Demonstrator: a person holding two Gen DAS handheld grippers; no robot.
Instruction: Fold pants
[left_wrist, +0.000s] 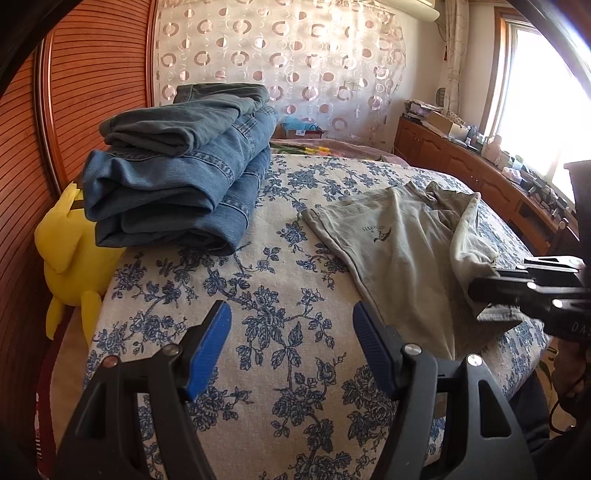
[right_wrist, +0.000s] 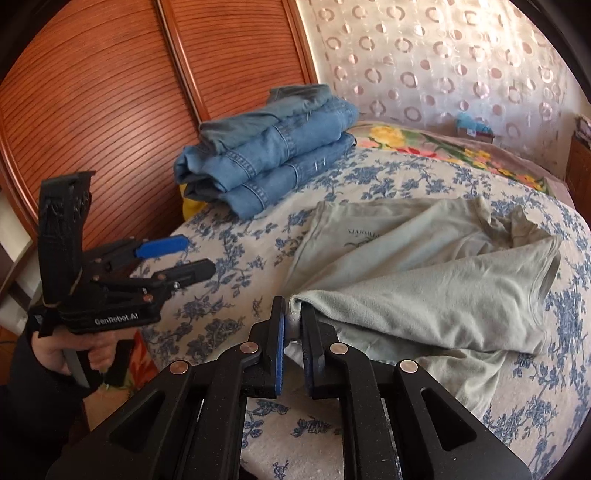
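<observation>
right jaws: nearly closed, right gripper pinching a rolled edge of the grey-green garment; cloth sits between the blue pads, edge lifted slightly off the bed.
left jaws: left gripper wide apart, nothing between the fingers, hovering over bare floral bedspread, not touching cloth as far as I can tell.
garment: light grey-green, lying loose and rumpled on the right half of the bed, small dark print facing up, one flap turned back over itself. Whether it's pants or a top I can't tell from here.
done pile: stack of folded jeans at the far left corner of the bed, next to the wooden slatted panel; looks like at least three pairs, neat.
progress: my read is jeans finished, grey-green piece barely started, no clean crease yet.
left to do: likely spread it flat, left gripper needs a second corner, then fold and stack.
other: yellow plush toy wedged between bed and panel, clear of the work.
</observation>
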